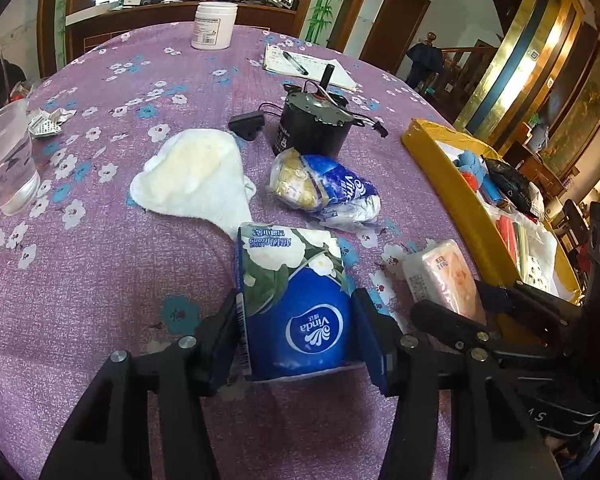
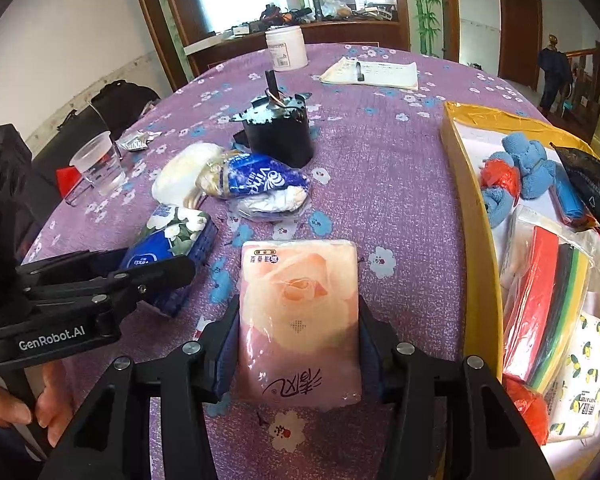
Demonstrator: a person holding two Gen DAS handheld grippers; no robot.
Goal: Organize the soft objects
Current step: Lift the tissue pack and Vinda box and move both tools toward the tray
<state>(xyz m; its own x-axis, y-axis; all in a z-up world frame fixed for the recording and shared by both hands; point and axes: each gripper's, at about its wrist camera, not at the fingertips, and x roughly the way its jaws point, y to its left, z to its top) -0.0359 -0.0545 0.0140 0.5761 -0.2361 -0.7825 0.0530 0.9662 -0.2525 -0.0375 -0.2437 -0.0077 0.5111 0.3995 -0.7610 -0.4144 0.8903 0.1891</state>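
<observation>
A round worktop (image 1: 100, 280) fills both views, draped in a purple cloth printed with white and blue flowers. Its far edge curves across the top of each frame. Bare cloth lies open at the lower left of the left wrist view and between the packs and the box in the right wrist view.

At the lower centre of the left wrist view, the left claw (image 1: 296, 340) grips a blue tissue pack (image 1: 296, 304), glossy and soft-sided with white flowers, its pads pressing both sides. At the lower centre of the right wrist view, the right claw (image 2: 298, 336) holds a pink tissue pack (image 2: 300, 320), a flat plastic-wrapped rectangle with a rose print, lying on the cloth.

Beyond them, mid-frame, lie a fluffy white cloth (image 1: 192, 172) and a crumpled blue-and-gold wrapper (image 1: 324, 188), with a black cylindrical motor (image 1: 312, 124) behind. A clear plastic cup (image 1: 6, 160) stands at the left edge.

Along the right edge of both views sits a yellow-rimmed box (image 2: 476, 216) holding a blue knitted toy (image 2: 532, 164), coloured sheets in plastic and other soft items.

A white jar (image 2: 286, 48) and a notepad (image 2: 380, 72) rest near the far edge. A wooden-framed window and brown doors stand behind.
</observation>
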